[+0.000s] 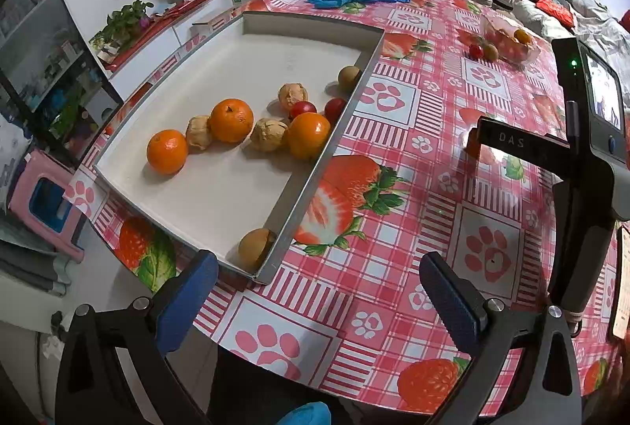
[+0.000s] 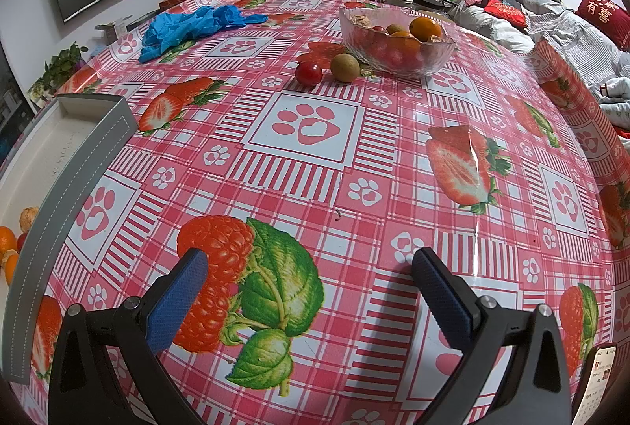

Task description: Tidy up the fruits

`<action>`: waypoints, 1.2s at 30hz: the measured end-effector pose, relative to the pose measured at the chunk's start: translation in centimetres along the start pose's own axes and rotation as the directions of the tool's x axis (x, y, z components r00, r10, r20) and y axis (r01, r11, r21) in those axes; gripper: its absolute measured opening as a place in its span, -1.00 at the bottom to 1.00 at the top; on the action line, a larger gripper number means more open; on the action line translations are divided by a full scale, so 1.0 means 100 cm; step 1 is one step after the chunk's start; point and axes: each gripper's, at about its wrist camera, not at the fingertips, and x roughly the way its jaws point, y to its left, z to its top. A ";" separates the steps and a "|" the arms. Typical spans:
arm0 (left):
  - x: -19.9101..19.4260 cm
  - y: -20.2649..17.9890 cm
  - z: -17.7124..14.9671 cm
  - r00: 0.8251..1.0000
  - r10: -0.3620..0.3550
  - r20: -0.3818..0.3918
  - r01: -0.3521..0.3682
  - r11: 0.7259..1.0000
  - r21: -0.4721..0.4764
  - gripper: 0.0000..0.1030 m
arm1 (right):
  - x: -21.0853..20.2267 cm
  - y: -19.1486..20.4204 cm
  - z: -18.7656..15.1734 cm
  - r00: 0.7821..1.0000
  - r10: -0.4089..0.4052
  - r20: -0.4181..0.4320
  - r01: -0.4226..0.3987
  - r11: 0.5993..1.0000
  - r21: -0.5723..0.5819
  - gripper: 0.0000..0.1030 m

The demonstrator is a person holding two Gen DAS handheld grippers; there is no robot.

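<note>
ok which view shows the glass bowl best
The right wrist view: the glass bowl sits unobstructed at the table's far side, its fruit visible through the wall. In the left wrist view the bowl is small, distant and blurred.

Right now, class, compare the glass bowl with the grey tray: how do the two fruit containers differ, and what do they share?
The glass bowl is round, deep and see-through; the grey tray is rectangular, shallow and opaque with a white floor. Fruit is heaped in the bowl, but spread in one layer across the tray. Two loose fruits lie beside the bowl; none shows on the tablecloth beside the tray. Both rest on the tablecloth and hold oranges.
</note>
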 end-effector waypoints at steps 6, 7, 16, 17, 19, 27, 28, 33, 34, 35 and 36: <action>0.002 0.003 0.000 1.000 0.001 -0.004 -0.001 1.000 -0.014 1.00 | 0.000 -0.001 0.000 1.000 0.000 0.000 0.000 1.000 0.000 1.00; 0.002 0.004 0.000 1.000 0.000 -0.005 0.000 1.000 -0.015 1.00 | 0.000 0.000 0.000 1.000 0.000 0.000 0.000 1.000 0.000 1.00; 0.003 0.001 -0.001 1.000 -0.004 -0.009 0.004 1.000 -0.009 1.00 | 0.000 0.000 0.000 1.000 0.000 0.000 0.000 1.000 0.000 1.00; 0.003 0.001 -0.001 1.000 -0.003 -0.009 0.003 1.000 -0.009 1.00 | 0.000 0.000 0.000 1.000 0.000 0.000 0.000 1.000 0.000 1.00; 0.003 0.002 -0.001 1.000 -0.004 -0.009 0.004 1.000 -0.011 1.00 | 0.000 0.000 0.000 1.000 0.000 0.000 0.000 1.000 0.000 1.00; 0.003 0.004 -0.001 1.000 -0.003 -0.009 0.003 1.000 -0.014 1.00 | 0.000 0.000 0.000 1.000 0.000 0.000 0.000 1.000 0.000 1.00; 0.004 0.004 -0.002 1.000 -0.004 -0.010 0.004 1.000 -0.015 1.00 | 0.000 0.000 0.000 1.000 0.000 0.000 0.000 1.000 0.000 1.00; 0.005 0.004 -0.002 1.000 -0.004 -0.014 0.004 1.000 -0.015 1.00 | 0.000 0.000 0.000 1.000 0.000 0.000 0.000 1.000 0.000 1.00; 0.005 0.003 -0.002 1.000 -0.004 -0.015 0.003 1.000 -0.016 1.00 | 0.000 0.000 0.000 1.000 0.000 0.000 0.000 1.000 0.000 1.00; 0.005 0.004 -0.002 1.000 -0.004 -0.014 0.004 1.000 -0.017 1.00 | 0.000 0.000 0.000 1.000 0.000 0.000 0.000 1.000 0.000 1.00; 0.005 0.004 -0.002 1.000 -0.004 -0.014 0.004 1.000 -0.018 1.00 | 0.000 0.000 0.000 1.000 0.000 0.000 0.000 1.000 0.000 1.00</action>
